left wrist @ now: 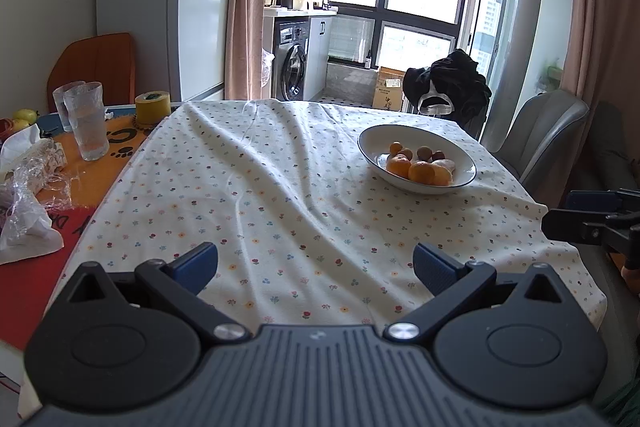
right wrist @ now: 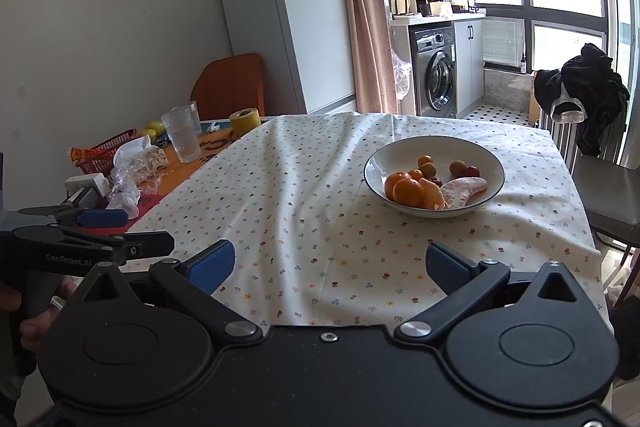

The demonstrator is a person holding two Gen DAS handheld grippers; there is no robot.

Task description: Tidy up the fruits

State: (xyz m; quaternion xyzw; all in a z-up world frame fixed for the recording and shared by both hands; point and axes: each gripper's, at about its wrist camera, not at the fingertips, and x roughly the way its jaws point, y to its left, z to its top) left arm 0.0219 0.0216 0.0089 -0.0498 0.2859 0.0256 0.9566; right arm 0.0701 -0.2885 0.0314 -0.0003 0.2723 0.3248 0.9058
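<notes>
Orange fruits point(right wrist: 410, 191) in white bowl point(right wrist: 374, 169); floral-dotted white tablecloth point(left wrist: 280, 195).

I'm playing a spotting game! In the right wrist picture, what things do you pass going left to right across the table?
Red basket → drinking glasses → yellow tape roll → white bowl of fruit, with the oranges inside.

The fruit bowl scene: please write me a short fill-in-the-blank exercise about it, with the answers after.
1. All the fruit lies in a white ____ on the tablecloth.
2. The large round fruits are ____ in colour.
3. Both the left gripper and the right gripper are ____ and hold nothing.

Answers: bowl; orange; open
</notes>
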